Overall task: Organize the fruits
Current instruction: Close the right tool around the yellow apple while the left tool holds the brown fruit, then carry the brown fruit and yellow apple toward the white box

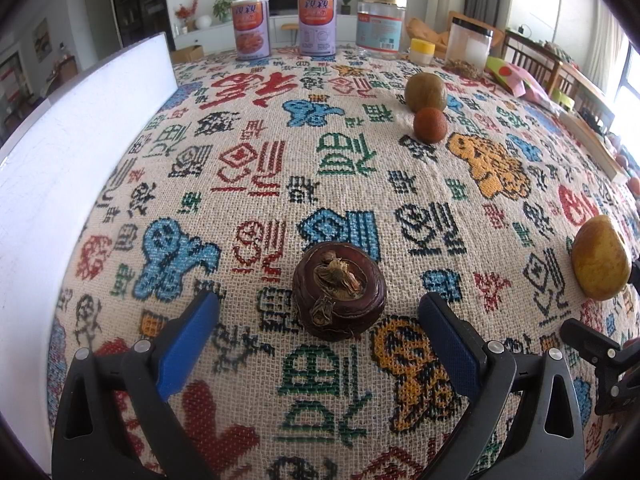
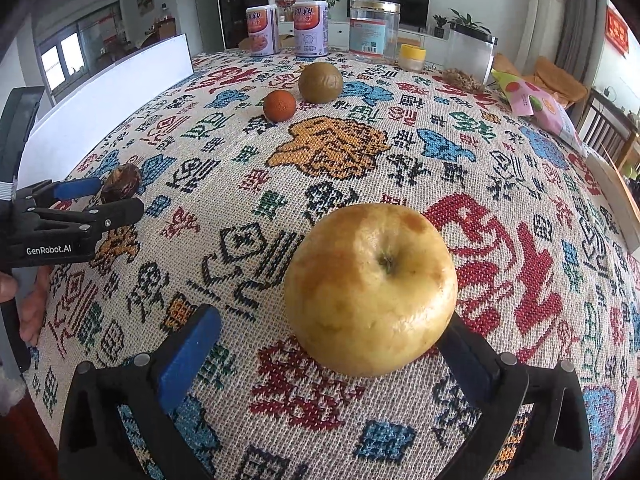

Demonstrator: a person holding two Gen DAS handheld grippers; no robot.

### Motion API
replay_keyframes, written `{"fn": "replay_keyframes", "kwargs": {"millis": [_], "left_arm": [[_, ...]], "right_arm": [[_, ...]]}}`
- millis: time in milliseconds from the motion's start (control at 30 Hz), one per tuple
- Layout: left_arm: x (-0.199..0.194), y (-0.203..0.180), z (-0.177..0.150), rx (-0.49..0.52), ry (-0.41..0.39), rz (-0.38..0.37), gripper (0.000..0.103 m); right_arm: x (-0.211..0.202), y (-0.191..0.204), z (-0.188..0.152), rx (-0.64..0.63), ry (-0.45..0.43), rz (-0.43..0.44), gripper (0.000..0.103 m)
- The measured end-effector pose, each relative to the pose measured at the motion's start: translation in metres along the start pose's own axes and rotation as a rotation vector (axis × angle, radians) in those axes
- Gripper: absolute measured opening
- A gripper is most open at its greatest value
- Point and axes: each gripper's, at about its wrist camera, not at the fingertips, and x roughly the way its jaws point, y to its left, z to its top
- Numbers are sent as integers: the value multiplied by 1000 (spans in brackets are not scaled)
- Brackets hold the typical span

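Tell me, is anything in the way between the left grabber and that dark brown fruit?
Nothing visible is. The left gripper is open, and the dark brown fruit sits on the tablecloth just ahead of its blue fingers, with only bare cloth around it.

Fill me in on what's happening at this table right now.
A person holds a gripper in each hand over a patterned tablecloth, sorting fruit. The left gripper is open around a dark brown mangosteen, not yet closed on it. The right gripper is open around a yellow apple, one finger close against its side. A small orange and a green fruit sit together farther back, untouched.
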Motion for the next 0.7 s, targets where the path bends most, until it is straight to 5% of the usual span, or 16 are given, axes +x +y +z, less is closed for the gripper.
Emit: {"fn": "replay_keyframes", "kwargs": {"millis": [600,700], "left_arm": [[1,1,0,0,0,-1,101],[1,7,3,40,20,-93,101]], "right_arm": [[3,-2,2,0,0,1,103],[3,-2,2,0,0,1,103]]}}
